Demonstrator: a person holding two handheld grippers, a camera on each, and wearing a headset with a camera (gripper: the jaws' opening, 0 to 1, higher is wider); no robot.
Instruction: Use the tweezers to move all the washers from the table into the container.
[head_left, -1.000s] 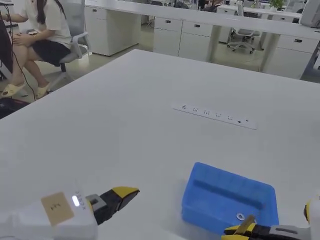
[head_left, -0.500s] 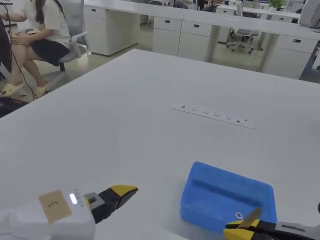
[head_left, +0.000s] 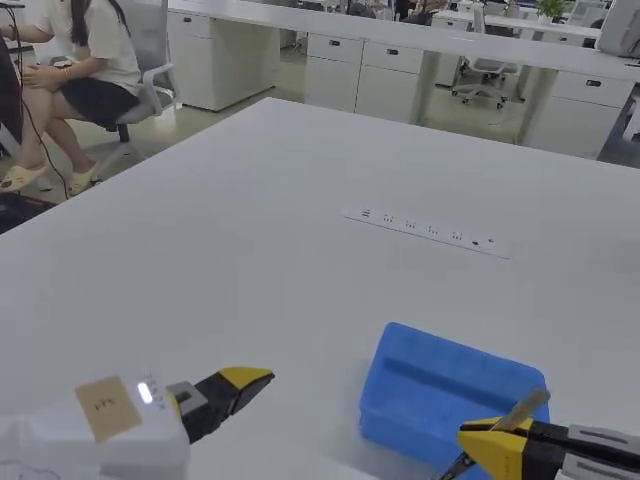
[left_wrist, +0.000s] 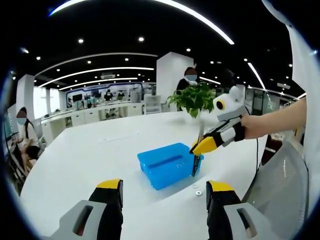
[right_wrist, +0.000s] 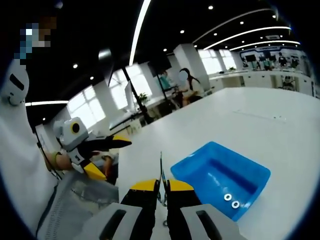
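Right gripper (head_left: 475, 441) lifted, lower right, jaws clamping tweezers (head_left: 525, 407); left gripper (head_left: 248, 383) jaws wide; blue container (right_wrist: 215, 170) holds two washers (right_wrist: 227, 197)

One container (right_wrist: 215, 167), two washers (right_wrist: 228, 197) inside, two loose washers (left_wrist: 198, 192), one tweezers (head_left: 525, 408)

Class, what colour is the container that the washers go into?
The container is plain blue, clearest in the right gripper view.

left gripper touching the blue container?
Apart. Head view shows bare table between the left gripper and the blue container; left gripper view shows the container ahead of its open jaws.
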